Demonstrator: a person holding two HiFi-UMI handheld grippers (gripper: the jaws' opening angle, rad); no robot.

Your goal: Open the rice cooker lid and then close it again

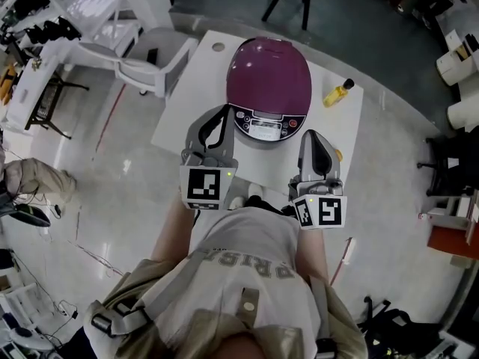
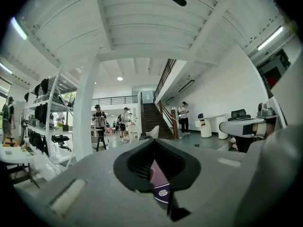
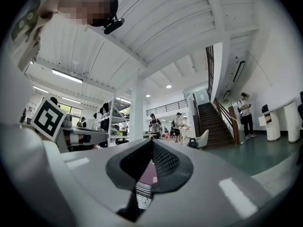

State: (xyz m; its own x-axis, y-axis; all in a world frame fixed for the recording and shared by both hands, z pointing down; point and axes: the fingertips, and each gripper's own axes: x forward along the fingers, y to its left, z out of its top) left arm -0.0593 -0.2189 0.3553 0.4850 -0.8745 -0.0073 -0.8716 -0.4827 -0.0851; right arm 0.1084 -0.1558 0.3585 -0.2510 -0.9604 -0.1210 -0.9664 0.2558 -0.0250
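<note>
Two claws are held out by the person in the middle of the head view, both shut with nothing between their jaws. The left claw ends just beside the front left edge of the purple rice cooker; whether it touches I cannot tell. The right claw ends just right of the control panel. The cooker stands on a white surface in the upper middle of the frame, its domed lid down. A yellow bottle lies on the surface to the cooker's right, well apart from it.
</note>
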